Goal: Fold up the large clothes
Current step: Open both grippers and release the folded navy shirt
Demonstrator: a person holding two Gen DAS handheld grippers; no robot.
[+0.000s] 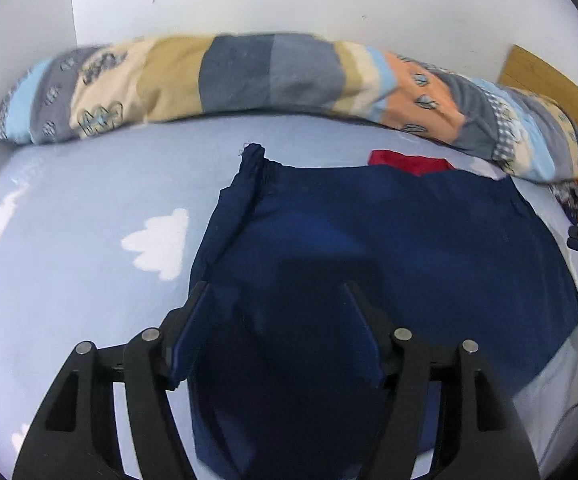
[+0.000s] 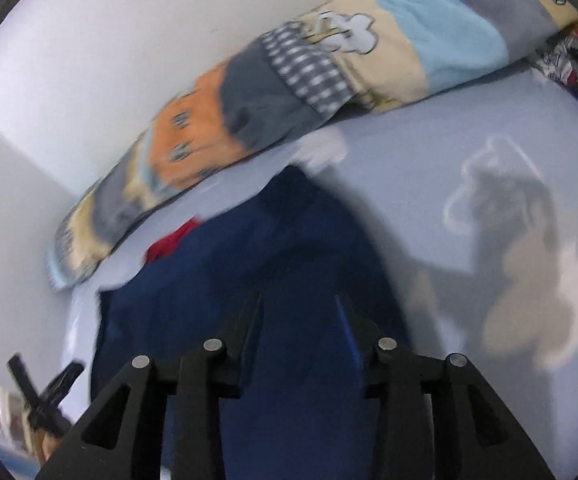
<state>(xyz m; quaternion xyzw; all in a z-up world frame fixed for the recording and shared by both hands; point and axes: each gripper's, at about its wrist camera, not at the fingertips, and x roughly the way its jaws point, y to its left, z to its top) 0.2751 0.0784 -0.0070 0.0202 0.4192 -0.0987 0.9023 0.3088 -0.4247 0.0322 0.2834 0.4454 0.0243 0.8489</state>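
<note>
One bed in cloud-print sheet | patchwork duvet rolled along far edge | navy garment mid-bed, red lining at far hem | left gripper jaws spread, navy cloth between | right gripper jaws spread over cloth, grip unclear

Examined both wrist views for lettering, labels, brands and numbers. Found none legible. Noted only cartoon prints on the patchwork quilt and cloud shapes on the bedsheet.
</note>
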